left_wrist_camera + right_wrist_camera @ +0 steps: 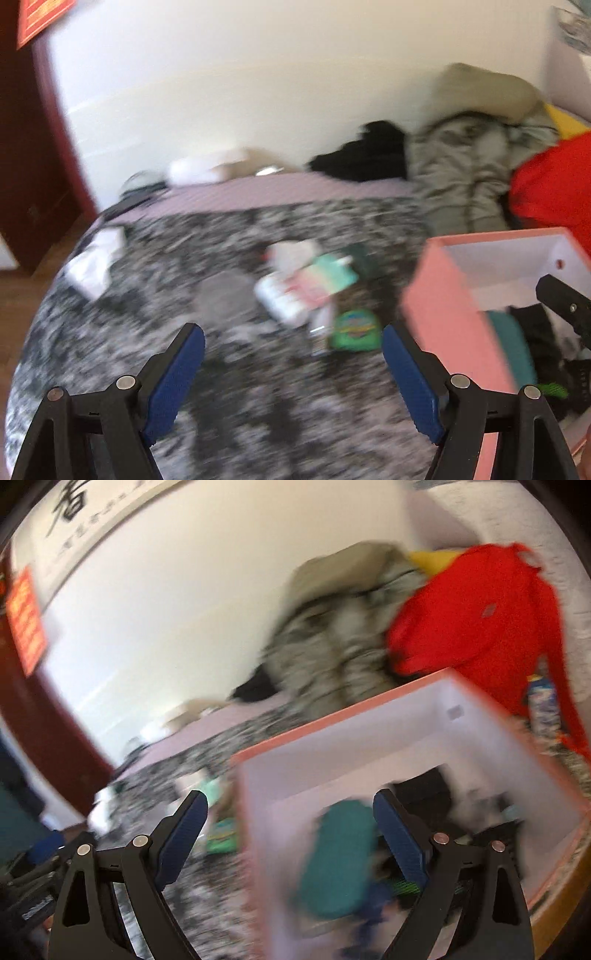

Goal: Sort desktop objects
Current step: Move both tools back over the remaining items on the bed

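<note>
Both frames are motion-blurred. The left gripper (293,363) hangs wide open and empty over the speckled blanket (184,266), facing a loose cluster: a white and mint packet (306,284) and a green tape measure (356,329). The right gripper (290,829) is also spread wide with nothing in it, above the pink box (424,738), which already holds a teal case (338,856) and dark items.

Judged mid-sort: items remain outside the box. Next move calls for closing on one.

Wall calligraphy and red notice are too blurred to read.
</note>
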`<state>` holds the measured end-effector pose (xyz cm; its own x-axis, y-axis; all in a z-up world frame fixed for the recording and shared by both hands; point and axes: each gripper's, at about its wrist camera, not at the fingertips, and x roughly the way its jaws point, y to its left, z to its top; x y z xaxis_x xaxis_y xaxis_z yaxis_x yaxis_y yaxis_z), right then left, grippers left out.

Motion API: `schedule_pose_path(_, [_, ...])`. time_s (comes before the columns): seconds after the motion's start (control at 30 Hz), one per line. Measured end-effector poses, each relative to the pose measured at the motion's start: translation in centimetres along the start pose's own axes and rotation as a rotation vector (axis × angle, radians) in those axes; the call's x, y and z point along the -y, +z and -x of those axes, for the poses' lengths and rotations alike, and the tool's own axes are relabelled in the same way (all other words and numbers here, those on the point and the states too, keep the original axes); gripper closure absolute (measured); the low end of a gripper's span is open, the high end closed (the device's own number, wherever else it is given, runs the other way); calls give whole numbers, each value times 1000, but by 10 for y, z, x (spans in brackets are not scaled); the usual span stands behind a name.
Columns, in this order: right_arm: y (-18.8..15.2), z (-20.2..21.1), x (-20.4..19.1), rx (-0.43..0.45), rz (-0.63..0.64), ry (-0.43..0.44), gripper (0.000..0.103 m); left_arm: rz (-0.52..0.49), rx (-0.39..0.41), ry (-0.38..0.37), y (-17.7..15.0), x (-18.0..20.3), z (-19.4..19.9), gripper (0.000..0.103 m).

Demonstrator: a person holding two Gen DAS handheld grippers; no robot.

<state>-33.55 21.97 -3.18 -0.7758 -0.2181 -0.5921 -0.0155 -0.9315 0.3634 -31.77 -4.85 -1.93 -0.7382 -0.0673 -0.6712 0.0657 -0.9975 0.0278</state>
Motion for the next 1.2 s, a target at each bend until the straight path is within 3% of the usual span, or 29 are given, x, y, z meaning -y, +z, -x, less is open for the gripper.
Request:
schedule_pose_path(0.13, [-25, -20, -60, -60, 84, 73, 10, 73, -26, 64, -15, -64, 2, 20])
schedule_pose_path(0.23, [-45, -41, -97, -91, 161, 62, 10, 113, -49, 106, -28, -104, -5, 20])
schedule_pose_path(0.47, [-81, -113, -127, -229, 258, -137, 10, 170, -100, 100, -53, -157, -55, 20])
schedule_pose_path(0.6, [-88, -150, -124, -278, 268, -208, 11, 111, -160, 83, -55, -148, -103, 20])
schedule_pose_path(0.73, [-87, -177, -114, -318, 272, -243, 11, 47, -201, 3, -52, -122, -144, 20])
schedule_pose_path(0.93, [-91, -209, -101, -386, 279, -240, 14, -7, -241, -76, -45, -87, -190, 20])
schedule_pose_path(1.2, [-96, -238, -97, -427, 279, -223, 12, 4, -297, -31, -41, -81, -245, 19])
